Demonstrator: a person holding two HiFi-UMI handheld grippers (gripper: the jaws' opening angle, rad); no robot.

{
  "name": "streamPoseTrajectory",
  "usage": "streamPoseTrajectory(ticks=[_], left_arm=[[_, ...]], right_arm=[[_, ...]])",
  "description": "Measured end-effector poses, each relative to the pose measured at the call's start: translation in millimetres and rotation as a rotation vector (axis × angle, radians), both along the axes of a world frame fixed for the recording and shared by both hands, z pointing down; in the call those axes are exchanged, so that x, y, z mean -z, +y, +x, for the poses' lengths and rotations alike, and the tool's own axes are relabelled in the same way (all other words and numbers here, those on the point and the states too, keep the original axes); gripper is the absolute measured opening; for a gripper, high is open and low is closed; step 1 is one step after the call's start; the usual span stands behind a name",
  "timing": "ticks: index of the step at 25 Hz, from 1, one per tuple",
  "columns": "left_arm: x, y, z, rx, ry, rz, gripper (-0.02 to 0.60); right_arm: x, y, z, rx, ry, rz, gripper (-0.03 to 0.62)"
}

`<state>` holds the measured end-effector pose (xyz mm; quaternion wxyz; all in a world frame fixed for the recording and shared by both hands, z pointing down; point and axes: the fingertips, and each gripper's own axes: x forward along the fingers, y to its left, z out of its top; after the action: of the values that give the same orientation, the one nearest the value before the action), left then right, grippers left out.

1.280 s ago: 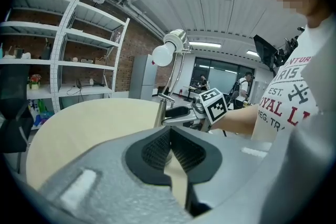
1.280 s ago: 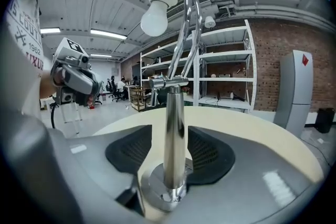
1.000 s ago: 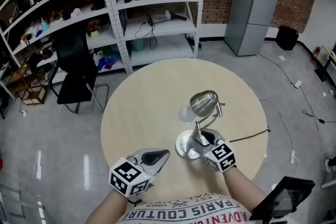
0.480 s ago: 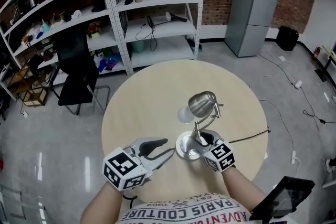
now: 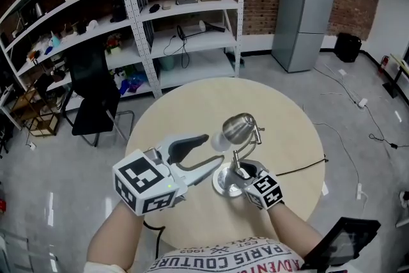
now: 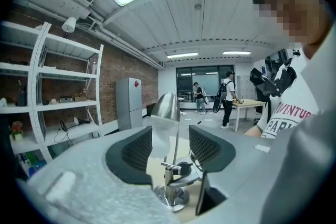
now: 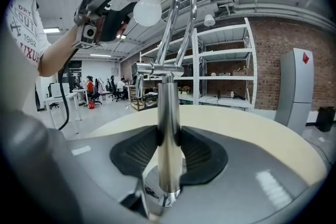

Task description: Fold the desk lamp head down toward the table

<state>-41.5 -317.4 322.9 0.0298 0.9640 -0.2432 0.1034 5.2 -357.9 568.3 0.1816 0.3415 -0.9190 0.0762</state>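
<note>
The desk lamp (image 5: 238, 129) is all polished metal: a round base (image 5: 222, 185), an upright post (image 7: 169, 113), a curved neck and a bell-shaped shade (image 6: 166, 107) with a white bulb (image 7: 147, 8) at its mouth. It stands on the round table (image 5: 179, 118), its head raised above and just beyond the tips of the right gripper (image 5: 241, 171). A second ago the left gripper (image 5: 211, 151) sat low near the table's edge with its jaws together. Now it is lifted beside the lamp and its jaws are opening, nothing pressed between them; the shade and post show through the gap, a little ahead of the tips. The right gripper has not shifted — its jaws are clamped on the post just above the base, one on each side
</note>
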Motion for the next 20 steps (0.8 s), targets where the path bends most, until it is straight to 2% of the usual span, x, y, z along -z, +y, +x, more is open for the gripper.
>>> streamPoseTrajectory(ticks=[5, 9, 20], left_arm=[[23, -17, 16, -0.005, -0.024, 0.035, 0.242], [32, -29, 30, -0.015, -0.052, 0.014, 0.298], [23, -36, 53, -0.055, -0.152, -0.022, 0.298]], right_arm=[[-1, 1, -1, 0.000, -0.016, 0.009, 0.137], [2, -2, -1, -0.011, -0.020, 0.012, 0.137], [1, 0, -2, -0.018, -0.033, 0.011, 0.137]])
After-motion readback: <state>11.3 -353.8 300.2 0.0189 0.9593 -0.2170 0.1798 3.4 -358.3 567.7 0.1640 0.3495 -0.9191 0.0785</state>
